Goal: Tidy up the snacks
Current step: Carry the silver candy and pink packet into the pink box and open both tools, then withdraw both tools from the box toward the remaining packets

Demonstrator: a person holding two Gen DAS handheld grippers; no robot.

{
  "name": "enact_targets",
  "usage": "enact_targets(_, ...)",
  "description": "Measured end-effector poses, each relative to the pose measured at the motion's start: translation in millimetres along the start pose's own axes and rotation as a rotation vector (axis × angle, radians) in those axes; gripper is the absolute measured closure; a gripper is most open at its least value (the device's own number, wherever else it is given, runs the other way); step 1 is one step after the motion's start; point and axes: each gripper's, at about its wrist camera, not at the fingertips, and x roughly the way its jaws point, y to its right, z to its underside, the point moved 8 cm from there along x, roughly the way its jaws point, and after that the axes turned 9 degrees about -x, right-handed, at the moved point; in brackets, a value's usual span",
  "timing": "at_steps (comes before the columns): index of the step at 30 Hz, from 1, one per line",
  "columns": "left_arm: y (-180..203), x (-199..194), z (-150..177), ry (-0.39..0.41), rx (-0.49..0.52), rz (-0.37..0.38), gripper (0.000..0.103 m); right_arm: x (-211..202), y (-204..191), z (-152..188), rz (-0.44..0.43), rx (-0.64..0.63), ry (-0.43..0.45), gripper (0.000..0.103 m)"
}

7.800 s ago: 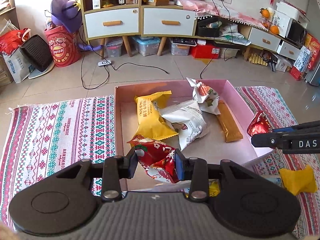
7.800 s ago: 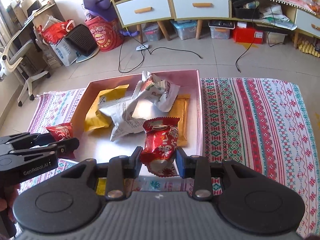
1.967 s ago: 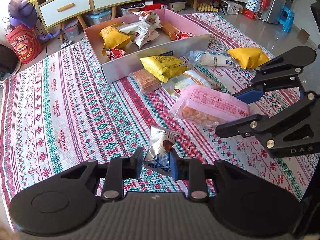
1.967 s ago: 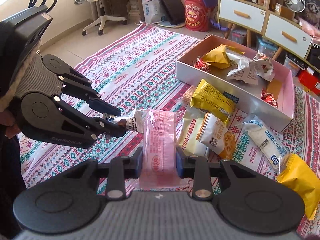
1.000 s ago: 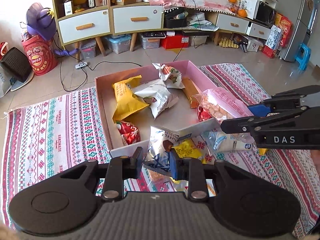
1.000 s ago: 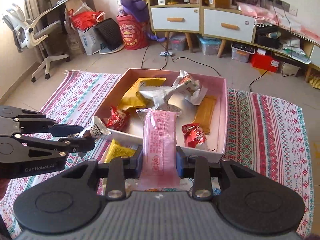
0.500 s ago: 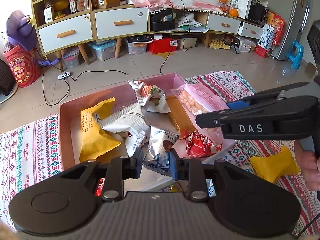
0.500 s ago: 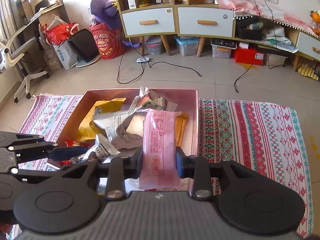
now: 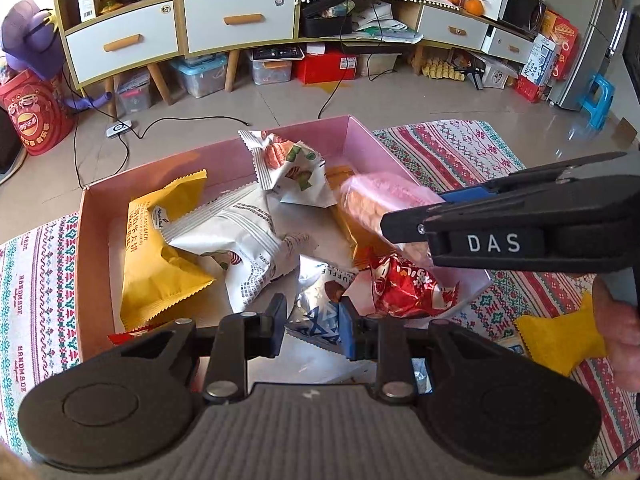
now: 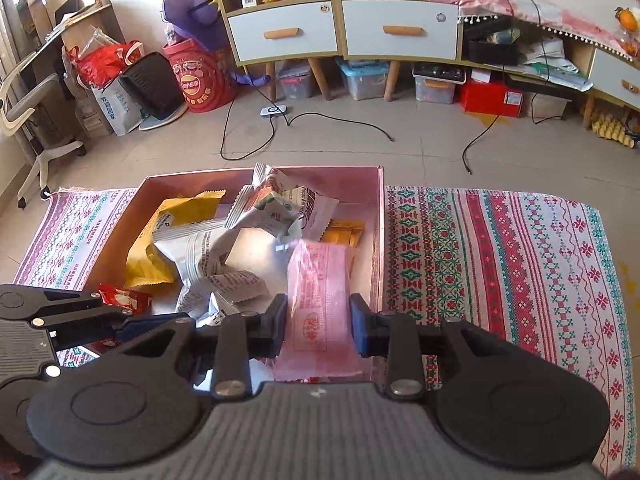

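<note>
Both claws have come in over the pink box since a moment ago. Left claw pinches a white and blue snack bag; right claw squeezes a pink packet, held above the box so they can drop inside.

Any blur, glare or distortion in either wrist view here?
Left wrist: the pink packet looks smeared, sun glares on the box floor, and fisheye bends the cabinet. Right wrist: the pink packet is softly blurred, the white packets are washed out, and the rug edges curve.
</note>
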Motion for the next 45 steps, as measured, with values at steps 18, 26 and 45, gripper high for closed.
enact_targets(18, 2, -12, 1, 0.016, -0.013, 0.004, 0.02, -15, 5, -6, 0.008, 0.039, 0.04, 0.031)
enact_targets(26, 2, -25, 6, 0.031, -0.018, -0.004, 0.012, -28, 2, -3, 0.007, 0.031, 0.046, 0.019)
enact_targets(45, -8, -64, 39, 0.045, -0.01, -0.044, 0.0, -58, -17, 28, 0.008, 0.014, 0.028, 0.003)
